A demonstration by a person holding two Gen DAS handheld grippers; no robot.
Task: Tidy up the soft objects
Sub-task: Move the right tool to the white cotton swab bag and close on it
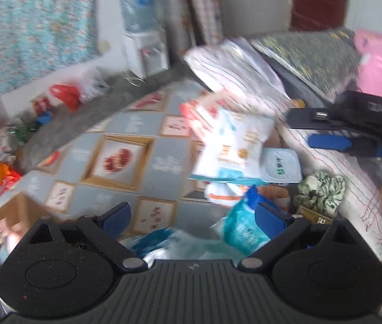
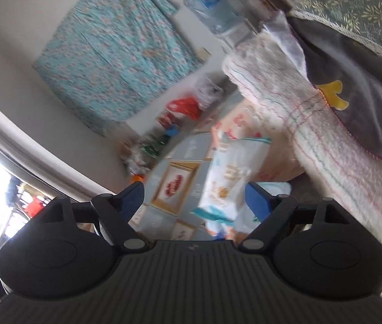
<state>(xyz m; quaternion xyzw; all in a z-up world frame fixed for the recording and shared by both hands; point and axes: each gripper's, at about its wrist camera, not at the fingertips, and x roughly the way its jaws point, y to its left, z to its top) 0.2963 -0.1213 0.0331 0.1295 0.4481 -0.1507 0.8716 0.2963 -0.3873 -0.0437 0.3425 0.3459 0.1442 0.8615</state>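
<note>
Beside blanket edge, white pouch looks light, floppy, slippery; pinch its sealed edge. Left gripper, right gripper both spread, empty.

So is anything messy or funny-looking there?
Yes. A white snack bag looks tilted in mid-air above the patterned box, held by nothing. More packets lie jumbled beside it, against a striped blanket. The blur hides finer detail.
</note>
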